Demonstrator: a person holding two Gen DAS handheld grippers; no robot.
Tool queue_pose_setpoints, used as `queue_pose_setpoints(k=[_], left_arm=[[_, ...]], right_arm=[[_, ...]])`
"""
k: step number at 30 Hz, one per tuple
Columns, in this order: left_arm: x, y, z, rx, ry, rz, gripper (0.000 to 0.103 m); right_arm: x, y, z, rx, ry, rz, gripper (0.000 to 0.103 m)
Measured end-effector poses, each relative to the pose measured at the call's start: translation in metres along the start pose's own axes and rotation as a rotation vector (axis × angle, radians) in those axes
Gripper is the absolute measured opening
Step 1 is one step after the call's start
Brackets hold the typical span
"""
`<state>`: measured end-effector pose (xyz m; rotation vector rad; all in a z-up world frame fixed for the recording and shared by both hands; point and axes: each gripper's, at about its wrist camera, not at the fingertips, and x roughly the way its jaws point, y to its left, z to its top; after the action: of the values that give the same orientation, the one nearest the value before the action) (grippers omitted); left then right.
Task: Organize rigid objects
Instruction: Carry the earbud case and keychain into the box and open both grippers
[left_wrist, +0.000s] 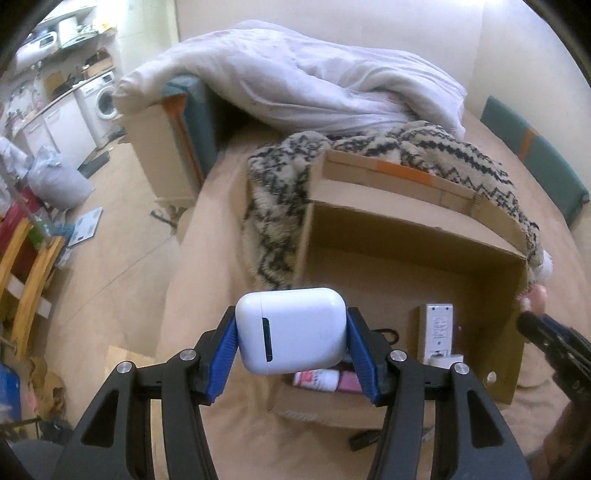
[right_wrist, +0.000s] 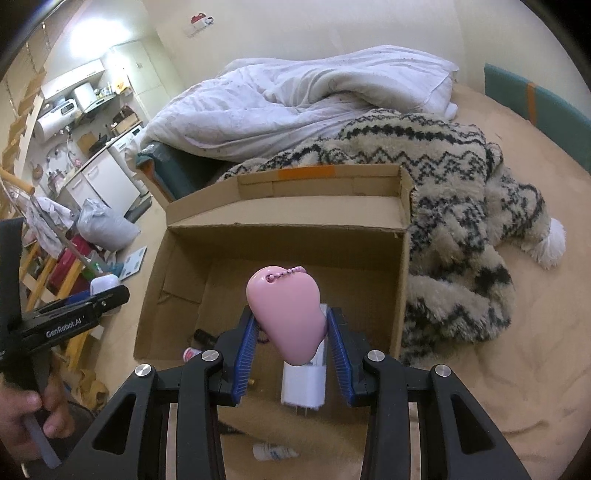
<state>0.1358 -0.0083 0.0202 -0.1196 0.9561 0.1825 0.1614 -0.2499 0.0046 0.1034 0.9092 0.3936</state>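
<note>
the left gripper (left_wrist: 291, 350) was clamped on a white earbud case (left_wrist: 291, 329), held beside the near left corner of the cardboard box (right_wrist: 280, 236). the right gripper (right_wrist: 291, 347) was clamped on a pink keychain gadget (right_wrist: 287, 314) – held over the box – above a white charger (right_wrist: 303, 387), perhaps a plug adapter.

A beige-sheeted bed (right_wrist: 517, 350) carries an open cardboard box (right_wrist: 404, 266), patterned blanket (right_wrist: 461, 206) and white duvet (right_wrist: 295, 96).

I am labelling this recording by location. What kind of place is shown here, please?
Probably a small lived-in home, a studio-like room: a bed with a rumpled white duvet, a washing machine under a kitchen counter, and an open cardboard box on the bed.
</note>
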Motion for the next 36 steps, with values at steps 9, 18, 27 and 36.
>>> queue_pose_setpoints(k=[9, 18, 27, 36], left_arm=[[0.041, -0.040, -0.005, 0.080, 0.056, -0.023, 0.053], [0.071, -0.062, -0.017, 0.130, 0.114, -0.019, 0.053], [0.090, -0.064, -0.029, 0.135, 0.156, 0.012, 0.053], [0.092, -0.062, -0.032, 0.137, 0.172, 0.024, 0.053]], right_arm=[[0.038, -0.008, -0.005, 0.042, 0.121, -0.025, 0.040], [0.056, -0.010, -0.017, 0.045, 0.213, -0.053, 0.040], [0.063, -0.015, -0.020, 0.073, 0.242, -0.056, 0.040], [0.056, -0.018, -0.017, 0.090, 0.221, -0.033, 0.040]])
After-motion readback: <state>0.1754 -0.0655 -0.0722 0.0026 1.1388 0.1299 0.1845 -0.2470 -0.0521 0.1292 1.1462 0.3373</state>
